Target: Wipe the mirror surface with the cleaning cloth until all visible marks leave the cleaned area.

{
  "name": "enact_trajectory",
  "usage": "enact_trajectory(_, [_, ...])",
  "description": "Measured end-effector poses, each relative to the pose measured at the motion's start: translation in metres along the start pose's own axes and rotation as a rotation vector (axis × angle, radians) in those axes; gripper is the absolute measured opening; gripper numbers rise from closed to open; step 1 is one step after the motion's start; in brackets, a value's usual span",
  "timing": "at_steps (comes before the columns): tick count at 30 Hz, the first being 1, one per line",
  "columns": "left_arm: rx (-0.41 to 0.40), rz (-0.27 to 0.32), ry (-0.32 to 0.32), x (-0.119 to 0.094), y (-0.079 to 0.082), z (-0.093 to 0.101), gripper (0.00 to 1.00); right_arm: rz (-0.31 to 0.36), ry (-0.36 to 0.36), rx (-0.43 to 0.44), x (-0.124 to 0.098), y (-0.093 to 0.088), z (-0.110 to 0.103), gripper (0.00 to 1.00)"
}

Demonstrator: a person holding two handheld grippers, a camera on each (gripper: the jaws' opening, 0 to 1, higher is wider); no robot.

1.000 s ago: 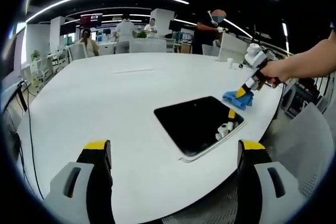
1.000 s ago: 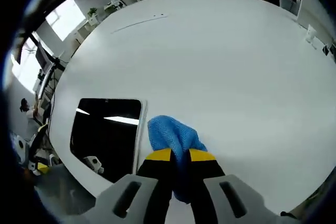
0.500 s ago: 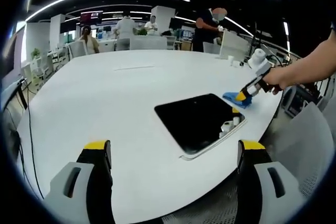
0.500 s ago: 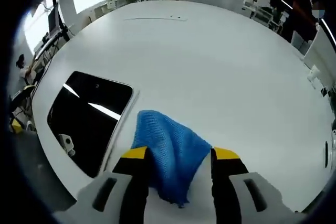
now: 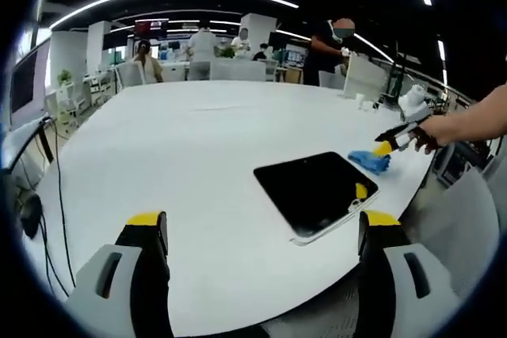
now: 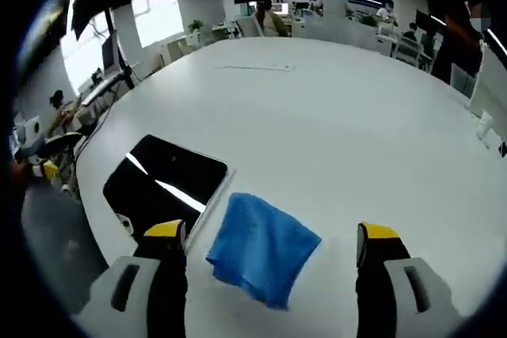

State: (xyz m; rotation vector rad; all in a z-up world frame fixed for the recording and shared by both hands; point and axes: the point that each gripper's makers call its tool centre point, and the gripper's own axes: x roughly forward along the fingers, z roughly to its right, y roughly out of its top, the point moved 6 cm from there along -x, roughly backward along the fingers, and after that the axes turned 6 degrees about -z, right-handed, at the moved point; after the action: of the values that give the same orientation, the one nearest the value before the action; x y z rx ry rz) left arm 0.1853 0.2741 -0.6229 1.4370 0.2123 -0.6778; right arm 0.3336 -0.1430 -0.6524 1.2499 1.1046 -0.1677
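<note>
White table (image 6: 333, 116) in an open office carries the dark mirror (image 6: 162, 187) near its edge, with the blue cleaning cloth (image 6: 261, 247) lying just beside it. Right gripper (image 6: 269, 243) hovers wide over the cloth, holding nothing; left gripper (image 5: 257, 231) is wide too, empty.

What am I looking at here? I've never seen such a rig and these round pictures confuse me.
A person holds a two-jaw gripper in each hand, and a fisheye camera rides on each. The left gripper view looks over the left gripper, open, at a white table. On it lies a dark mirror and beside it a blue cleaning cloth. The right gripper view shows the right gripper, open, with the cloth lying loose between its jaws. Nothing is held.
</note>
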Motion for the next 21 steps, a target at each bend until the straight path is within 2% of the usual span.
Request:
enact_trajectory(2, [0.008,0.014,0.02,-0.005,0.003,-0.012,0.99,0.074,0.022,-0.014,-0.01,0.001,-0.001,0.91])
enact_trajectory(5, [-0.016,0.029,0.006,-0.01,0.009,-0.019,0.99,0.056,0.021,0.051,-0.028,-0.015,0.003,0.93])
enact_trajectory(8, [-0.023,0.044,-0.017,-0.015,0.012,-0.015,0.99,0.1,0.01,0.031,-0.041,-0.027,0.009,0.97])
enact_trajectory(11, [0.001,0.032,-0.019,-0.014,0.01,-0.014,0.99,0.09,0.021,0.013,-0.049,-0.04,0.004,0.98])
enact_trajectory(13, [0.013,0.041,-0.02,-0.015,0.012,-0.013,0.99,0.054,0.002,-0.014,-0.052,-0.051,0.003,0.98])
enact_trajectory(16, [0.024,0.067,-0.026,-0.017,0.018,-0.01,0.99,0.062,0.002,-0.021,-0.057,-0.054,0.001,0.98])
enact_trajectory(21, [0.032,0.062,-0.024,-0.016,0.021,-0.01,0.99,0.086,0.002,0.006,-0.06,-0.052,0.001,0.98])
